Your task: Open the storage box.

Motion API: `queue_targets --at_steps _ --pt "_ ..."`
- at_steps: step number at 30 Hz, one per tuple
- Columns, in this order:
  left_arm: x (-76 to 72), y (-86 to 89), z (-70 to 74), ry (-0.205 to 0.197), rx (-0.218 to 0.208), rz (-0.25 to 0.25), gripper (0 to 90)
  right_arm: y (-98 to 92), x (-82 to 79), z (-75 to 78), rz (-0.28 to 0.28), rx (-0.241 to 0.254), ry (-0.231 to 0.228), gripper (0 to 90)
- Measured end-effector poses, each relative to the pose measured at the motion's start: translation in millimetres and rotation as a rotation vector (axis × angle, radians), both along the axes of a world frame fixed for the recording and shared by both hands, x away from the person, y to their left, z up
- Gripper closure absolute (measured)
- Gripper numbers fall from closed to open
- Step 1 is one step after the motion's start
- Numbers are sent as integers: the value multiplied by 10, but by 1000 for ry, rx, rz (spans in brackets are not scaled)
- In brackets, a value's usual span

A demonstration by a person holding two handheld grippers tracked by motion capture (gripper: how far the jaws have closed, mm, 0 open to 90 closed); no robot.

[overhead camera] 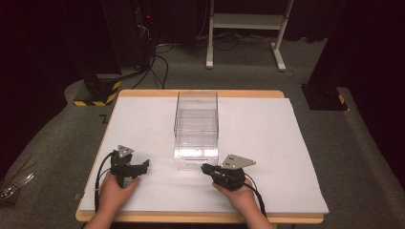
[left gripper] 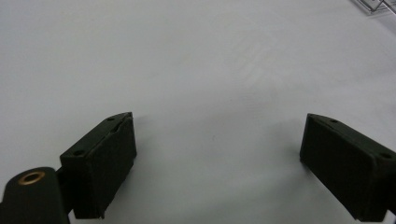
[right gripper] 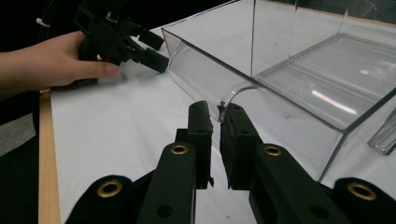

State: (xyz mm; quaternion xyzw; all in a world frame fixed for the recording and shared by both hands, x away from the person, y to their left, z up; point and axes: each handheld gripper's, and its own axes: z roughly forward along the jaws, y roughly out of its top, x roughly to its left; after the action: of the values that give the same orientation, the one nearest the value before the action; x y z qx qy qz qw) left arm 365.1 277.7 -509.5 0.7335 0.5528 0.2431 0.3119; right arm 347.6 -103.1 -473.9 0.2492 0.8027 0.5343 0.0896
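Observation:
A clear plastic box (overhead camera: 196, 125) with an inner drawer stands in the middle of the white table top (overhead camera: 272, 143). My left gripper (overhead camera: 144, 165) rests on the table to the box's front left, held in a hand, with its jaws wide apart over bare white surface (left gripper: 217, 128). A corner of the box (left gripper: 373, 5) shows at the top right of the left gripper view. My right gripper (overhead camera: 205, 168) lies just in front of the box, shut with nothing in it (right gripper: 215, 109). Its tips sit close to the curved front lip of the clear drawer (right gripper: 303, 65). Farther off is the left gripper (right gripper: 158, 55).
The table's wooden edge (overhead camera: 200, 218) runs along the front. On the grey floor behind stand a white desk frame (overhead camera: 248, 21), a black-and-yellow striped base (overhead camera: 98, 94) with cables, and a black base (overhead camera: 325, 98). Small metal parts (overhead camera: 12, 188) lie on the floor at the left.

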Motion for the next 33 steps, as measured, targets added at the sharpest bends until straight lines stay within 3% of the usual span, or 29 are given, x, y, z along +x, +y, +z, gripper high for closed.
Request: queue_targets --at_steps 8,22,33 --pt "0 0 0 0 0 0 111 -20 -84 12 15 -9 3 831" --pt "-1 0 0 -1 0 0 111 -37 -165 -33 31 26 -4 833" --pt "-1 0 -1 -1 0 0 111 -46 -204 -20 45 4 -24 833"
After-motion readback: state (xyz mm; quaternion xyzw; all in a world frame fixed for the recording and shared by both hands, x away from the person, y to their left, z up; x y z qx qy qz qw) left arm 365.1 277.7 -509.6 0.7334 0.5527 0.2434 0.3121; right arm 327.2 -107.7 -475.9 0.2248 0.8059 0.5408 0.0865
